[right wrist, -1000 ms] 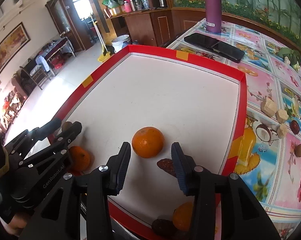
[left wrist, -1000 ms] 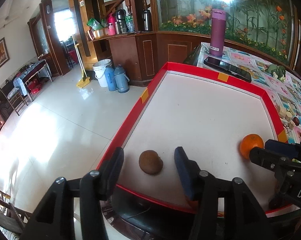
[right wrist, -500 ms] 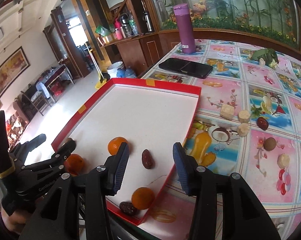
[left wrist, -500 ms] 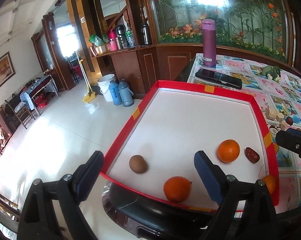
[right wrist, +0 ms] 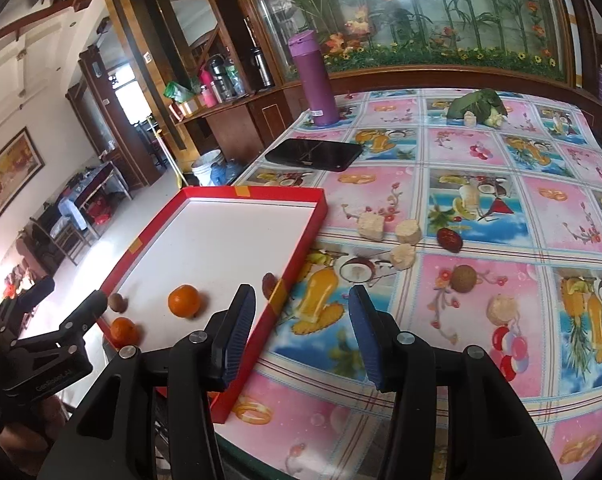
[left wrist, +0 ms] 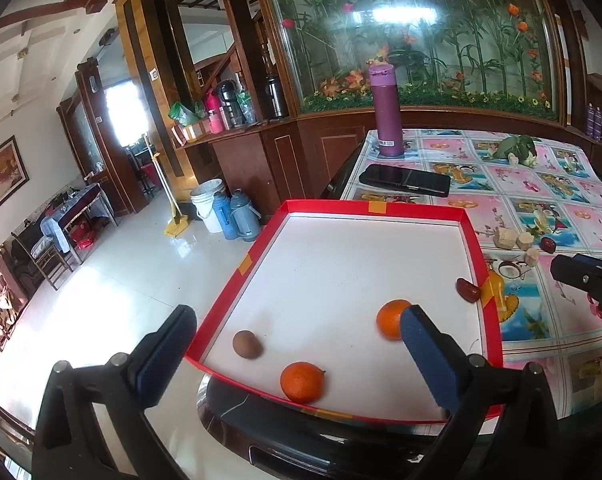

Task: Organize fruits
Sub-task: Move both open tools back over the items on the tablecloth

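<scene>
Since a second ago the left gripper [left wrist: 293, 354] has let go of an orange [left wrist: 302, 381], which now lies in the red tray [left wrist: 375, 208] by its near edge; both grippers have drawn back. A second orange [left wrist: 393, 319], a brown fruit [left wrist: 247, 344] and a date [left wrist: 467, 289] also lie in the tray. The left jaws are opening with nothing between them. The right gripper [right wrist: 301, 338] is opening, empty, just beside the tray over the tablecloth [right wrist: 481, 184].
</scene>
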Available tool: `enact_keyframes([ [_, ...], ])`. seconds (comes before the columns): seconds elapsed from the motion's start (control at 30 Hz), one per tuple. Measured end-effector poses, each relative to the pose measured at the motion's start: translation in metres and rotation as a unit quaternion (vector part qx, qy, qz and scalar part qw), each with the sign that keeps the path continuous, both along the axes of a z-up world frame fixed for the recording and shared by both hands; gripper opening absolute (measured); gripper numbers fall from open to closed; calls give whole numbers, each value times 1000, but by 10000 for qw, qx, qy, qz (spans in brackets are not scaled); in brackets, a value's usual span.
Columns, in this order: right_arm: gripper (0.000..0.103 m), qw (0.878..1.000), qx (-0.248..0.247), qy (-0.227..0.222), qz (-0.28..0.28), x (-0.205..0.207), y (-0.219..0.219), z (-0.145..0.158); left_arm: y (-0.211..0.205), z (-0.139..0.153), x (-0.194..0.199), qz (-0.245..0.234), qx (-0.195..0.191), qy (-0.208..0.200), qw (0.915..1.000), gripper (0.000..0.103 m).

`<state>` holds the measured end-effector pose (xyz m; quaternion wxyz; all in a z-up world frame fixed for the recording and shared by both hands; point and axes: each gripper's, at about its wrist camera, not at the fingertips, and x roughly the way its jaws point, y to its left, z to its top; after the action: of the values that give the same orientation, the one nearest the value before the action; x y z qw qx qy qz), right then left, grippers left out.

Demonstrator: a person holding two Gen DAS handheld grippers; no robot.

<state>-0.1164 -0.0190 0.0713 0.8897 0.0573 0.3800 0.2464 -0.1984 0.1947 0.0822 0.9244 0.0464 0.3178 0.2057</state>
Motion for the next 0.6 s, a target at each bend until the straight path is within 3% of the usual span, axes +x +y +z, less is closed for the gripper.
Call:
enact_keyframes([
  [0.6,48,9981,197,135,-562,14,-75,-11,-50,5,21,-368,146,71,9992,103],
])
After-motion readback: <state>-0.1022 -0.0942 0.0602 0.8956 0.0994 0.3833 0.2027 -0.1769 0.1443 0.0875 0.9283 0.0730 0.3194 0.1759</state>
